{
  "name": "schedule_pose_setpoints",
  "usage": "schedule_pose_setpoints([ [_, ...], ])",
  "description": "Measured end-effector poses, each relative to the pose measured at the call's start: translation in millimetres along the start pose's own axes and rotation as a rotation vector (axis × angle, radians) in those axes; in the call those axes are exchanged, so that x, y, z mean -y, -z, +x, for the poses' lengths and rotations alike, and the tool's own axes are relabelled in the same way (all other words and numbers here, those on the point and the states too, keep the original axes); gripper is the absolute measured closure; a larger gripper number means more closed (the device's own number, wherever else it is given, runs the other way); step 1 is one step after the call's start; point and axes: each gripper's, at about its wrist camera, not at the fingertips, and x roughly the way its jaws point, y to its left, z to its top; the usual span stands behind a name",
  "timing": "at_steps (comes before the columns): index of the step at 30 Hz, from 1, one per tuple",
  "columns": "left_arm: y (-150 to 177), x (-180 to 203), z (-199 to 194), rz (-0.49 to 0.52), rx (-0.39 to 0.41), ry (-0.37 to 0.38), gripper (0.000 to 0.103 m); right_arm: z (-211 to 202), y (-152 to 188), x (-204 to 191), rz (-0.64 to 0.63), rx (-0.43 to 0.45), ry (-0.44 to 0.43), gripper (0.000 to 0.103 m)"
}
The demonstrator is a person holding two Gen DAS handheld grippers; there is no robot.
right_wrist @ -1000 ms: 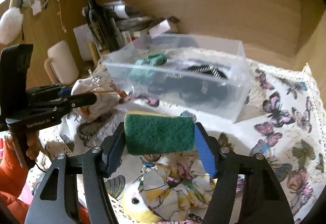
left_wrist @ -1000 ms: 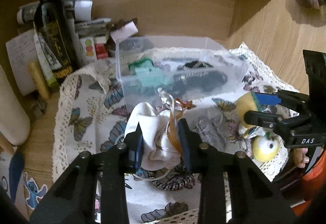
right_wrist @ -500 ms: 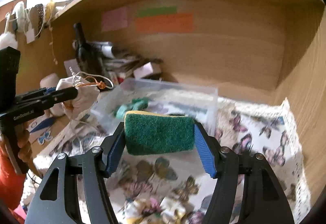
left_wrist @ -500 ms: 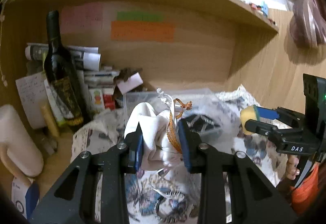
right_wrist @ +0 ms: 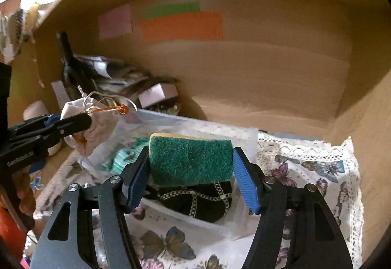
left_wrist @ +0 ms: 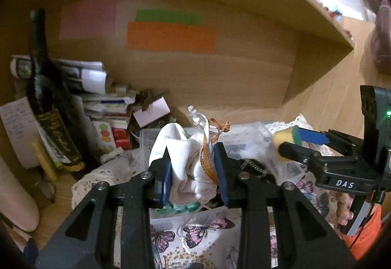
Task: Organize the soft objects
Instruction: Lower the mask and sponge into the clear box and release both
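**Both soft items lifted, now hanging over the bin**

Wooden alcove, shelf above, coloured paper strips on the back wall; butterfly-print tablecloth (right_wrist: pixel 317 171) with lace edging covers the surface, lower right of the right wrist view.

White drawstring pouch (left_wrist: pixel 188 166): centre of the left wrist view, clamped between the blue pads of the left gripper (left_wrist: pixel 193 173). Limp cotton, bunched, orange ribbon and white cord trailing upward. A second ago it sat low over the cloth in front of the bin; it now rides higher, with the bin rim just behind and below it.

Sponge (right_wrist: pixel 190 161): centre of the right wrist view, squeezed end to end in the right gripper (right_wrist: pixel 191 178). Coarse green scouring face toward the camera, yellow foam showing at the top edge. It too has been raised and carried forward, and now hangs above the clear plastic bin (right_wrist: pixel 244 137).

Bin contents: black pouch with chain trim (right_wrist: pixel 200 200) directly under the sponge, teal fabric (right_wrist: pixel 127 154) to its left.

Judgement: pick-up is done for both; release into the bin looks next.

Clutter at left: dark wine bottle (left_wrist: pixel 48 107), stacked papers, small boxes.
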Motion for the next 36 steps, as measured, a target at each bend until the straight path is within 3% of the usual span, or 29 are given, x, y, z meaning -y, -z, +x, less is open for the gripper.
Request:
schedule_pose_setpoints([
  [9,21.9,-5.9,55.5,0.023,-0.166,0.010,0.071,53.4,13.6,1.4,-0.026,-0.144,0.012,0.041],
  [14,31.9,-6.1,67.2,0.016,-0.227,0.016,0.067,64.8,18.2,-5.3,-0.069,-0.171,0.042,0.040],
  [17,31.9,-5.7,64.2,0.011,-0.225,0.015,0.055,63.1,17.3,-5.4,-0.071,-0.172,0.046,0.036],
  [20,28.9,-3.6,58.2,0.001,-0.216,0.022,0.044,60.1,16.2,-5.5,-0.067,-0.167,0.052,0.024],
  [26,19.6,3.0,32.6,0.005,-0.157,0.005,0.021,42.1,10.1,-8.8,-0.058,-0.128,0.042,0.020],
  [32,10.3,15.2,-3.6,0.013,-0.083,0.011,0.003,-2.5,2.4,-12.5,-0.055,-0.025,0.034,0.014],
  [36,10.2,21.2,-26.9,0.026,-0.034,-0.002,0.000,-32.5,1.6,-15.5,-0.056,0.043,0.028,0.008],
])
